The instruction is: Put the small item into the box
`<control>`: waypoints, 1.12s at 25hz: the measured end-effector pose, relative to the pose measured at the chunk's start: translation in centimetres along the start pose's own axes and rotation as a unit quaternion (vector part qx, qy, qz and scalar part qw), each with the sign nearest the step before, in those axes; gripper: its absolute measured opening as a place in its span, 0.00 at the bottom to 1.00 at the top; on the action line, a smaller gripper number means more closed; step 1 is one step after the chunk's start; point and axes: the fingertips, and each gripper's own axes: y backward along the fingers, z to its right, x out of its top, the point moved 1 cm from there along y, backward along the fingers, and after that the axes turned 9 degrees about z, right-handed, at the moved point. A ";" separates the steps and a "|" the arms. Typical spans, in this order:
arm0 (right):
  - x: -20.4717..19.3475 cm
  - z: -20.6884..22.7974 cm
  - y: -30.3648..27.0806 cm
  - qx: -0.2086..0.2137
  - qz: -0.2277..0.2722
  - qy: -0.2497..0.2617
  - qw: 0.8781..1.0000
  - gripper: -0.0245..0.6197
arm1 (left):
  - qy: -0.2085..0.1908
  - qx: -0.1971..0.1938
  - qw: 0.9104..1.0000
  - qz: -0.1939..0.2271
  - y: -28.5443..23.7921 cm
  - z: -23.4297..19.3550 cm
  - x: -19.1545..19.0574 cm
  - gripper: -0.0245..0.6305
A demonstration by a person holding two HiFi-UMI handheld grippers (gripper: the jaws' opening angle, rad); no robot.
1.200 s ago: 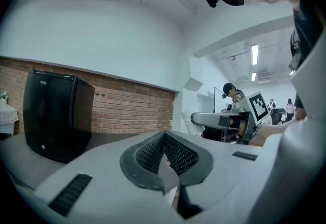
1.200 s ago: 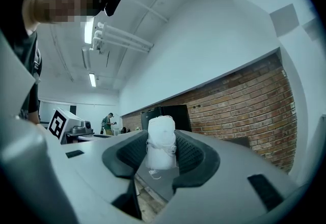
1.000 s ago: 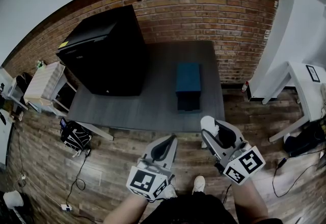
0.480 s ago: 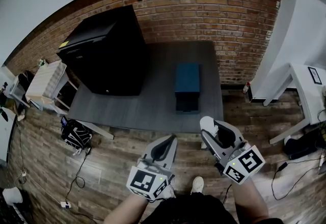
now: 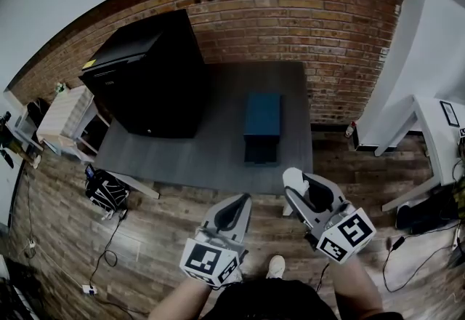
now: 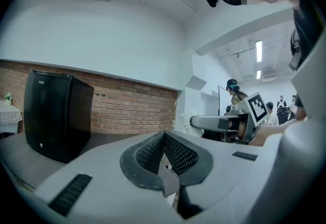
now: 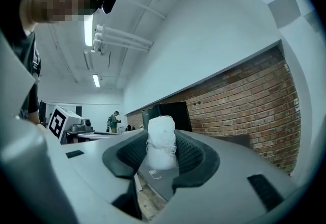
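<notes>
My right gripper (image 5: 304, 188) pinches the small white bundle (image 7: 161, 136) between its pads, low over the wooden floor (image 5: 156, 231) and well short of the blue box (image 5: 262, 116) on the grey table (image 5: 196, 155) by the brick wall (image 5: 290, 13). My left gripper (image 5: 234, 204), jaws pressed together on nothing, hangs beside it. A black cabinet (image 5: 149, 78) stands at the table's left end

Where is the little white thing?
Head view, lower right: the white bundle is clamped in the right gripper, just short of the grey table with the blue box.
</notes>
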 end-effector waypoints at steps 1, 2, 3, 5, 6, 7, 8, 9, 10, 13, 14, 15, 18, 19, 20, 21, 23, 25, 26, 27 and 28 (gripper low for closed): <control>0.1 0.2 0.0 0.002 0.000 0.000 1.000 0.31 | 0.000 0.002 1.000 0.001 -0.3 0.1 0.0 0.09; 0.2 0.5 0.0 0.004 -0.001 0.000 1.000 0.31 | 0.001 0.004 1.000 0.001 -0.5 0.1 0.0 0.09; 0.2 0.7 0.0 0.006 -0.001 0.000 1.000 0.31 | 0.001 0.006 1.000 0.002 -0.7 0.2 0.0 0.09; 0.2 1.1 0.1 0.010 0.000 0.000 1.000 0.31 | 0.001 0.010 1.000 0.004 -1.0 0.4 -0.2 0.09; 0.2 1.3 0.2 0.012 0.000 0.000 1.000 0.31 | 0.001 0.012 1.000 0.004 -1.2 0.5 -0.3 0.09; 0.2 1.5 0.2 0.014 -0.001 -0.001 1.000 0.31 | 0.001 0.014 1.000 0.005 -1.4 0.7 -0.3 0.09; 0.2 1.8 0.3 0.015 -0.001 -0.001 1.000 0.31 | 0.001 0.015 1.000 0.005 -1.5 0.8 -0.4 0.09; 0.2 2.0 0.3 0.015 -0.001 -0.002 1.000 0.31 | 0.001 0.016 1.000 0.004 -1.6 0.9 -0.5 0.09; 0.2 2.1 0.3 0.016 -0.001 -0.003 1.000 0.31 | 0.001 0.017 1.000 0.004 -1.6 0.9 -0.6 0.09; 0.1 2.2 0.1 0.015 -0.001 -0.006 1.000 0.31 | 0.002 0.017 1.000 0.003 -1.6 0.8 -0.6 0.09; 0.1 2.2 0.1 0.015 -0.001 -0.007 1.000 0.31 | 0.003 0.017 1.000 0.003 -1.6 0.7 -0.7 0.09; 0.0 2.2 -0.1 0.014 -0.002 -0.007 1.000 0.31 | 0.003 0.016 1.000 0.004 -1.6 0.6 -0.7 0.09; -0.4 2.2 -0.5 0.012 -0.004 -0.008 1.000 0.31 | 0.005 0.016 1.000 0.005 -1.9 -0.1 -0.8 0.09; -0.5 2.3 -0.7 0.010 -0.004 -0.007 1.000 0.31 | 0.005 0.014 1.000 0.005 -2.0 -0.3 -0.8 0.09; -0.6 2.3 -1.0 0.008 -0.004 -0.007 1.000 0.31 | 0.006 0.011 1.000 0.005 -2.1 -0.6 -0.8 0.09; -0.6 2.4 -1.3 0.005 -0.005 -0.006 1.000 0.31 | 0.006 0.008 1.000 0.004 -2.1 -1.0 -0.8 0.09; -0.8 2.5 -2.0 -0.004 -0.004 -0.004 1.000 0.31 | 0.007 0.001 1.000 0.003 -2.4 -1.7 -0.8 0.09; -1.0 2.9 -2.9 -0.014 -0.004 -0.004 1.000 0.31 | 0.009 -0.008 1.000 0.001 -2.7 -2.7 -0.8 0.09; -1.2 3.0 -3.4 -0.020 -0.004 -0.004 1.000 0.31 | 0.009 -0.012 1.000 0.001 -2.8 -3.4 -0.8 0.09; -1.3 3.1 -4.0 -0.026 -0.004 -0.004 1.000 0.31 | 0.010 -0.015 1.000 0.000 -3.0 -4.1 -0.8 0.09; -1.5 3.2 -4.6 -0.031 -0.004 -0.004 1.000 0.31 | 0.011 -0.019 1.000 -0.002 -3.0 -4.8 -0.8 0.09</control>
